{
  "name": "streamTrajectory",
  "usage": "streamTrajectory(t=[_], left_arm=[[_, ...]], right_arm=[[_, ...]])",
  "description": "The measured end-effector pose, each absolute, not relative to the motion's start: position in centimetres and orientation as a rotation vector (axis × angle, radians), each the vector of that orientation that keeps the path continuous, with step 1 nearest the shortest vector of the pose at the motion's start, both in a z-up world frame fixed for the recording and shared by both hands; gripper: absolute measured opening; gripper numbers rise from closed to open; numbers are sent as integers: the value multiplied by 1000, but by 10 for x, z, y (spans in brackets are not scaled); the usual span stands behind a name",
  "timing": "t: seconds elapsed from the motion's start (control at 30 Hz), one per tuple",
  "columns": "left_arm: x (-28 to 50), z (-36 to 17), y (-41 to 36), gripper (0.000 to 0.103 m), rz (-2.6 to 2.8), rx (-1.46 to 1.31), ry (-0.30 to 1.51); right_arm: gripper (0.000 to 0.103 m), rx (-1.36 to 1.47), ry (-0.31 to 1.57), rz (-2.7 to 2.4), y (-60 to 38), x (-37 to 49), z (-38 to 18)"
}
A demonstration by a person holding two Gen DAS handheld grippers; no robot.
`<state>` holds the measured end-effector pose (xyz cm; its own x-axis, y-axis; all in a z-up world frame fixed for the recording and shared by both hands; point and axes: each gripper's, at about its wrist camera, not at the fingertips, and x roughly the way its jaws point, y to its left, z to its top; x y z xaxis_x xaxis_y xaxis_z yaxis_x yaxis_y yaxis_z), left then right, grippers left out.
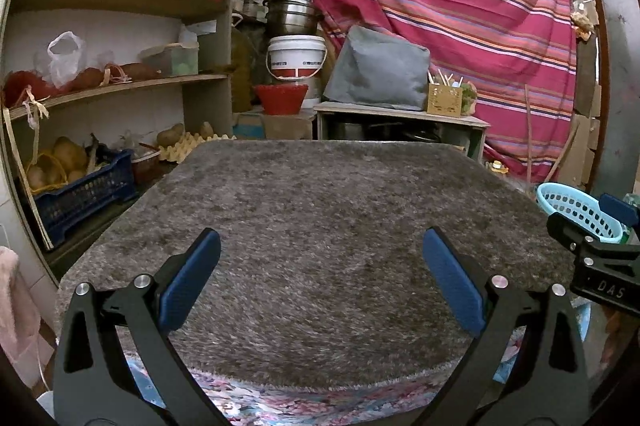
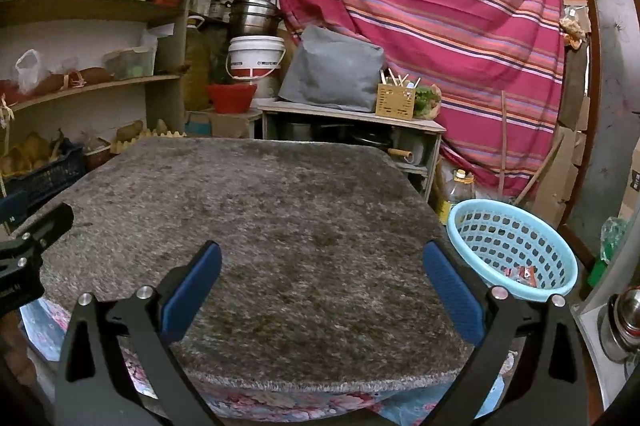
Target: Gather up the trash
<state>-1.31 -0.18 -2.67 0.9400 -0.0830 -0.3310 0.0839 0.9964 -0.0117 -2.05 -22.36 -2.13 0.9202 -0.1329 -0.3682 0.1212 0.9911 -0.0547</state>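
Both grippers hover low over the near edge of the counter (image 2: 280, 210), which is covered by a grey shaggy mat. Left gripper (image 1: 321, 278): blue fingers (image 1: 190, 280) spread wide, nothing between them. Right gripper (image 2: 322, 284): the same, fingers (image 2: 452, 292) wide apart and empty.

No loose trash shows on the mat in either view. The only trash visible is a small crumpled red-and-white wrapper (image 2: 522, 273) lying in the bottom of the light blue basket (image 2: 472, 226). In the right wrist view the basket sits at about 3 o'clock, just beside the counter's right edge and lower than its top. In the left wrist view only the basket's rim (image 1: 558, 192) shows, at 3 o'clock, partly behind the right gripper's body.

Handling, as a judgement: the wrapper looks like thin film or foil, very light, soft, easily crushed, not fragile. It may slip or spring out of a loose pinch, so close fully on a bunched fold, not a flat edge. The mat's pile could snag or hide small scraps, so pinch low into the fibres and lift straight up.

The basket looks like light perforated plastic and could tip or slide if bumped.
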Motion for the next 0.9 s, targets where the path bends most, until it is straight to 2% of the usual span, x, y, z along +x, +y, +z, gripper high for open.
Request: streamTrajectory(t=[0.9], left_arm=[[-15, -25, 2, 98, -68, 22, 310]], right_arm=[[98, -34, 372, -135, -225, -21, -20]])
